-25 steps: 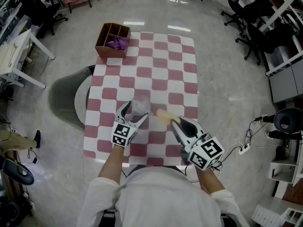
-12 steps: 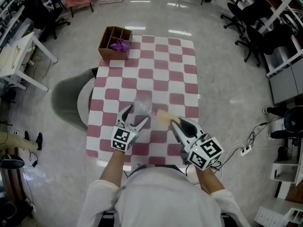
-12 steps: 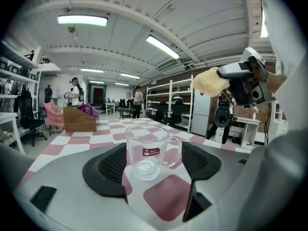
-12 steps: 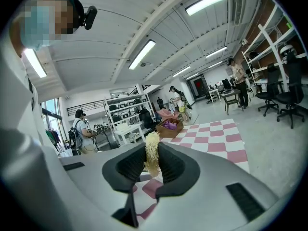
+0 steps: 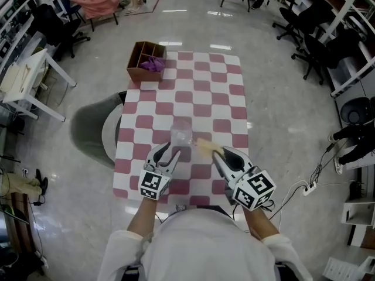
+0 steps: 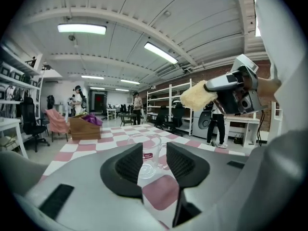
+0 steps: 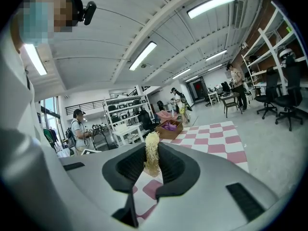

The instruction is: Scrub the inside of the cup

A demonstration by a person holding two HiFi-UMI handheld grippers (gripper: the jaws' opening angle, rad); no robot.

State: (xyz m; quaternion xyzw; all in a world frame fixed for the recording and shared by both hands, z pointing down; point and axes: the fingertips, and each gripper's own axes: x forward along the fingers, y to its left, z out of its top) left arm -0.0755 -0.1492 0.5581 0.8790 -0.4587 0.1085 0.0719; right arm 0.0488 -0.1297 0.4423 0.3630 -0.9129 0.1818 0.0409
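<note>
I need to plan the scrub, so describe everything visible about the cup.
The cup is clear, glass or plastic, with a small red label on its side. It stands upright, mouth up, and looks empty. It sits on the red-and-white checked table, in its near half, around mid-width. Only the table appears to touch it.

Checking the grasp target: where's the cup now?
Head view: clear cup in the checkered table's near half, about mid-width, just up-left of the yellow sponge.
</note>
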